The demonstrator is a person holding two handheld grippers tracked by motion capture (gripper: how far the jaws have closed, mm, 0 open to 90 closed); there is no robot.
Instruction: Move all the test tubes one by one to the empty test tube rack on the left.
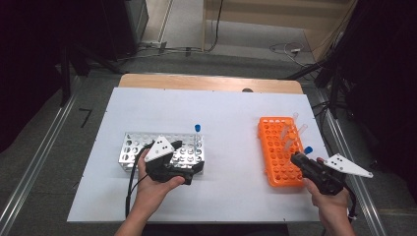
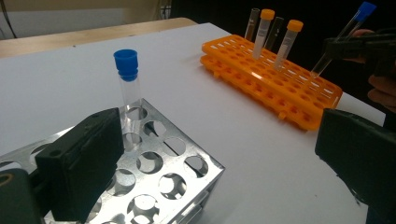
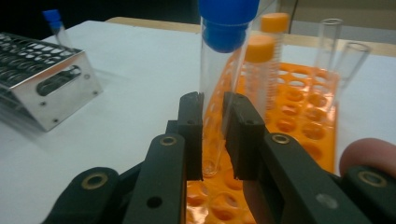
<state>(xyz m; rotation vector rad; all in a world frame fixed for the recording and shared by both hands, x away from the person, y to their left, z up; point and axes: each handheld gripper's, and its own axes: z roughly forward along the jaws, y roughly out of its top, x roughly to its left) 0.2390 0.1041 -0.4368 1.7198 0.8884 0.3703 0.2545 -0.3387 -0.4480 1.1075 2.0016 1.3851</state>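
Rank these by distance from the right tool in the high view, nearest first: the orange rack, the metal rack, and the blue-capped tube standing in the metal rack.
From the right tool:
1. Orange rack: directly beside the tool, on the table's right side.
2. Standing blue-capped tube: at the metal rack's far right corner, mid-table.
3. Metal rack: on the left, its bulk stretching away beyond that tube.

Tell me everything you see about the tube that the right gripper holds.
The blue-capped tube is a clear, seemingly empty cylinder with a rounded bottom and a blue cap. The right gripper is shut on its lower part, the black pads pressing both sides. It is held roughly upright, slightly tilted, above the near end of the orange rack, its bottom clear of the holes.
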